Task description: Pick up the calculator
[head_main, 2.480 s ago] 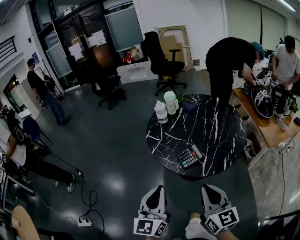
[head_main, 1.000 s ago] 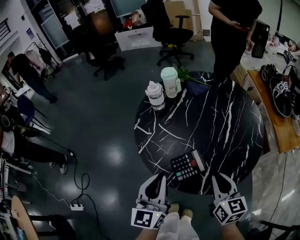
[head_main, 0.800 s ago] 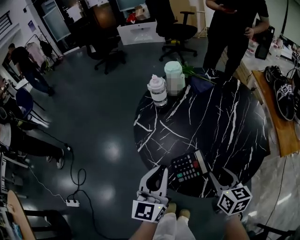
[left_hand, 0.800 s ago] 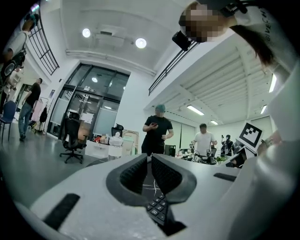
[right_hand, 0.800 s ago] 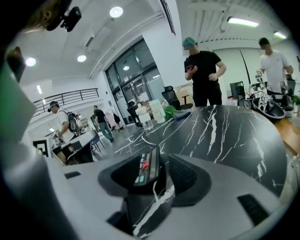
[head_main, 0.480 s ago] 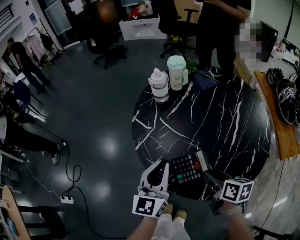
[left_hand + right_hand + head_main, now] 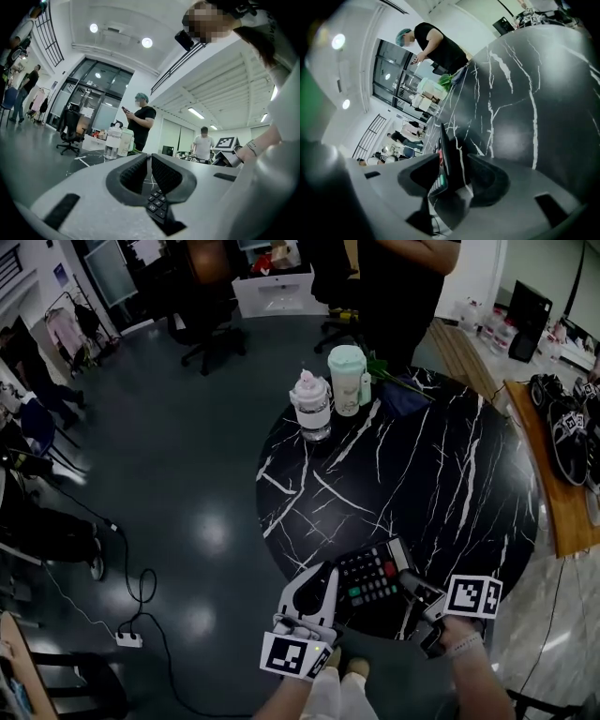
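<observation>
The calculator [image 7: 368,576], dark with grey, red and green keys, lies near the front edge of the round black marble table [image 7: 441,474]. My right gripper [image 7: 407,581] is rolled on its side at the calculator's right end. In the right gripper view the calculator [image 7: 443,145] shows edge-on between the jaws of the right gripper [image 7: 453,162]. Those jaws stand wide; one pad is close to it and the other is apart. My left gripper [image 7: 327,572] is at the calculator's left end, jaws together and empty. In the left gripper view the calculator's keys [image 7: 157,207] show just below the left gripper [image 7: 150,161].
At the table's far edge stand a clear bottle [image 7: 310,407] and a pale green tumbler [image 7: 347,379], with green stems [image 7: 392,381] and a dark cloth [image 7: 409,399]. A person in black [image 7: 398,287] stands behind. A wooden bench with shoes [image 7: 562,442] is at right; a power strip [image 7: 126,639] lies on the floor.
Both grippers have sunk to the table's front edge beside the calculator. The right gripper has rolled onto its side and opened its jaws around the calculator's right end.
</observation>
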A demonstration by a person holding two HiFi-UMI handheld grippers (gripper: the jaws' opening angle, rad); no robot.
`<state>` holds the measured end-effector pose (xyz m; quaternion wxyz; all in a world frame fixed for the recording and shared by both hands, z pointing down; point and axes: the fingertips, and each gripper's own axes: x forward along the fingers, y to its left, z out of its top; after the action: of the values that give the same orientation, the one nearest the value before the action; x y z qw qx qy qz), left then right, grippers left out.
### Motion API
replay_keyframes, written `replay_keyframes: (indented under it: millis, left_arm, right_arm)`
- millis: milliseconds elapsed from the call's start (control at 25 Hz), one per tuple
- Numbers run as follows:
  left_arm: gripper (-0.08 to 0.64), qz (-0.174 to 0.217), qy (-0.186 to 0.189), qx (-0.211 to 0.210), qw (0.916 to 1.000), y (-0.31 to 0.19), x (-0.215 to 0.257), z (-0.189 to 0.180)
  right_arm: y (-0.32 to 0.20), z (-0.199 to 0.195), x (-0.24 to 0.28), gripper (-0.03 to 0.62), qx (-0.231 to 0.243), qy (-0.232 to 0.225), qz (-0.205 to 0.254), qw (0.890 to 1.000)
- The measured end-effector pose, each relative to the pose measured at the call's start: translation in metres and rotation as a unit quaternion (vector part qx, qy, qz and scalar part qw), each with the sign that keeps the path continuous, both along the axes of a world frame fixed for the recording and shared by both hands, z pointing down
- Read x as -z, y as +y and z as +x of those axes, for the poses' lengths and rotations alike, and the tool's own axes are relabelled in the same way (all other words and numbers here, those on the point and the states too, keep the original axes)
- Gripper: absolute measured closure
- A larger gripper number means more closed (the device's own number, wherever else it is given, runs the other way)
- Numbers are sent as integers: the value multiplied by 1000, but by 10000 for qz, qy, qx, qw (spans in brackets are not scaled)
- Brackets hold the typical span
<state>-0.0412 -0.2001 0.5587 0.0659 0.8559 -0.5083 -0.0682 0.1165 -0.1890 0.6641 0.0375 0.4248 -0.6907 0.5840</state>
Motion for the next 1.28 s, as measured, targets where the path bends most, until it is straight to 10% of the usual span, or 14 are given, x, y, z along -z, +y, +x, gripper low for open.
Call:
replay_keyframes:
  millis: [600, 1280]
  left_arm:
    - [546, -460, 138, 69, 9988, 24, -10, -19]
    - [546, 8, 230, -80, 9997, 17, 83, -9]
  right_arm:
    - [3, -10, 8, 535, 298, -843, 117, 9959]
    - [-2, 8, 112, 538, -130, -1288, 967, 9869]
